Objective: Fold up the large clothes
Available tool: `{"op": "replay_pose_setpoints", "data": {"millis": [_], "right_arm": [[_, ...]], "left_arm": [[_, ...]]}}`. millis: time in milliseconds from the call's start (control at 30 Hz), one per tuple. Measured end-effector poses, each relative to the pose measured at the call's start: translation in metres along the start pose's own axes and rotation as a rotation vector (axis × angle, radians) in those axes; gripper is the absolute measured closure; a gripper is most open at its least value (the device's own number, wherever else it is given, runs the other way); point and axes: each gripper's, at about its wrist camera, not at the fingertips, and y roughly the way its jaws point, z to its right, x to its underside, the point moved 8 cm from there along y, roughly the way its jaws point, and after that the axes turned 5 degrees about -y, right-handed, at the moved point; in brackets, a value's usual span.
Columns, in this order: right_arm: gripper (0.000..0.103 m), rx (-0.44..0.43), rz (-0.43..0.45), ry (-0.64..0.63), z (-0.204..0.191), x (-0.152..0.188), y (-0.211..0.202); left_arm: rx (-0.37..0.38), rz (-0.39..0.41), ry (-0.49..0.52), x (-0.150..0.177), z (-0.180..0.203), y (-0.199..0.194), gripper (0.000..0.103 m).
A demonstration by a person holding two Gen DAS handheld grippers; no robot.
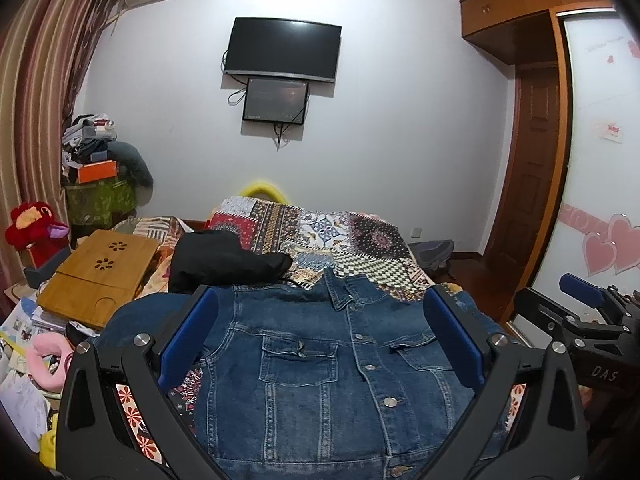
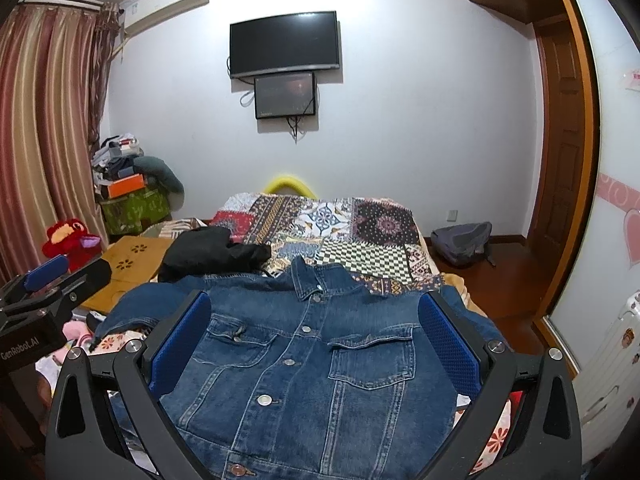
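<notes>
A blue denim jacket (image 1: 320, 376) lies flat, front up and buttoned, on the patterned bed; it also shows in the right wrist view (image 2: 304, 364). Its collar points toward the far wall and its left sleeve is bent near the bed's left side. My left gripper (image 1: 320, 328) is open and empty, held above the jacket's chest. My right gripper (image 2: 314, 332) is open and empty, also above the chest. The right gripper shows at the right edge of the left wrist view (image 1: 580, 300); the left gripper shows at the left edge of the right wrist view (image 2: 44, 272).
A black garment (image 1: 224, 260) lies on the patchwork bedspread (image 1: 360, 240) beyond the jacket. A wooden lap tray (image 1: 100, 276), a red plush toy (image 1: 32, 228) and clutter sit to the left. A grey backpack (image 2: 464, 244) lies on the floor at the right by the wardrobe.
</notes>
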Motion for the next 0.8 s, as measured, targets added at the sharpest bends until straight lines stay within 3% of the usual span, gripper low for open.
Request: {"op": "replay_pose_setpoints", "data": {"millis": [433, 800], "right_arm": [[0.0, 0.042, -0.1, -0.005, 0.014, -0.004, 0.063], [0.0, 0.088, -0.229, 0.043, 0.032, 0.007, 0.121]], "left_arm": [[-0.151, -0.048, -0.075, -0.017, -0.076, 0.06, 0.0], [-0.361, -0.116, -0.24, -0.021, -0.212, 0.112, 0.0]]}}
